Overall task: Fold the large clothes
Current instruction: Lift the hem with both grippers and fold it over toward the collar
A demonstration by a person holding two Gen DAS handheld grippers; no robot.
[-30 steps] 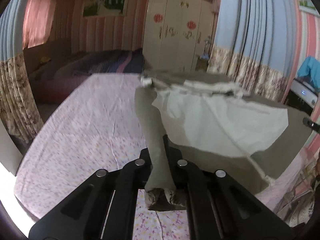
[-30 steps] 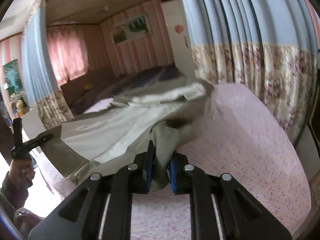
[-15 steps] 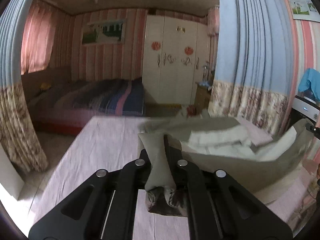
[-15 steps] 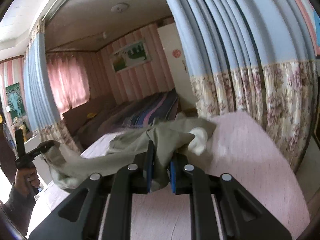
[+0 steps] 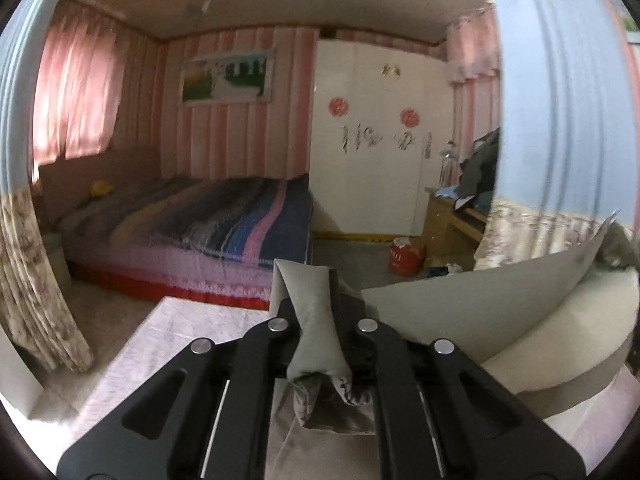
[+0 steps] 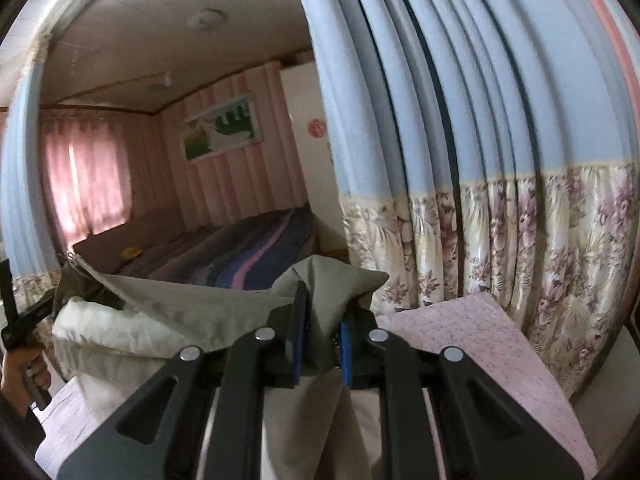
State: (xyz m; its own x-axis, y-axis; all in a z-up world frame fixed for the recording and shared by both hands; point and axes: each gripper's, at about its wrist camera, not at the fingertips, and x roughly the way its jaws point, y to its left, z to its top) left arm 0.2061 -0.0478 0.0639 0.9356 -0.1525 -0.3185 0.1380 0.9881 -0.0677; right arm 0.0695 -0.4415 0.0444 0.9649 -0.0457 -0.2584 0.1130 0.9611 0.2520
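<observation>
Your left gripper (image 5: 316, 304) is clamped on a bunched corner of the olive garment (image 5: 460, 312), fabric standing up between the fingers and a crumpled hem hanging behind them. Your right gripper (image 6: 322, 312) is pinched on another corner of the same garment (image 6: 192, 308), blue pads tight against the cloth.

The garment hangs slack between the two grips over the pink flowered table cover (image 6: 460, 344), its pale lining (image 6: 100, 328) rolled outward.

Around you: blue curtain with a floral hem (image 6: 500, 220) close on the right, the striped bed (image 5: 208, 224) across the floor, a white wardrobe (image 5: 372, 152), a red bag (image 5: 404, 256) by the wooden desk (image 5: 452, 224).

Most of the garment's lower part is hidden under the gripper bodies; the blue curtain's edge is motion-blurred.

Only the right wrist view shows your left hand (image 6: 24, 372) on its handle, cut off at the rim; only the left shows the wardrobe in full, the bag and the desk.
</observation>
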